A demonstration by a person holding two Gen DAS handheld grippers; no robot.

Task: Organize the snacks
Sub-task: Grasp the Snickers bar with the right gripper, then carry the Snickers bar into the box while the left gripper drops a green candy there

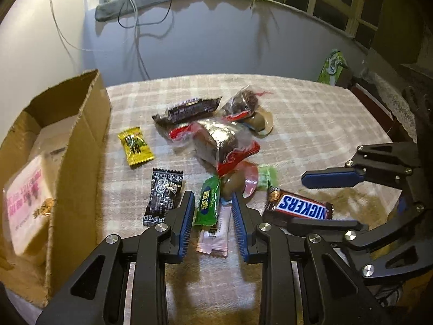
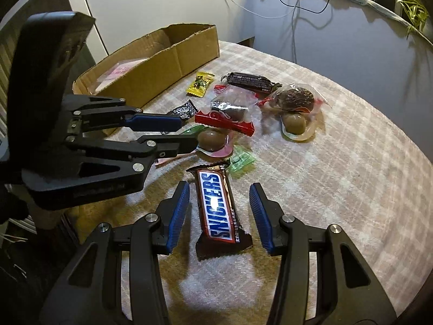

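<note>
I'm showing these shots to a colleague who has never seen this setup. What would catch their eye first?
Probably the Snickers bar, lying lengthwise between the open blue pads of the right gripper at the near edge of the checked cloth. Next, the left gripper straddling a green candy, pads not touching it. Behind them lie a heap of wrapped snacks and, at the left edge, an open cardboard box.

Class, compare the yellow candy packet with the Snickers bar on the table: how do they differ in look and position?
The yellow candy packet is small and squarish; the Snickers bar is longer, brown with a blue-and-white name. The yellow candy packet lies near the cardboard box, clear of both grippers; the Snickers bar lies between the right gripper fingers. Both lie flat, sealed.
</note>
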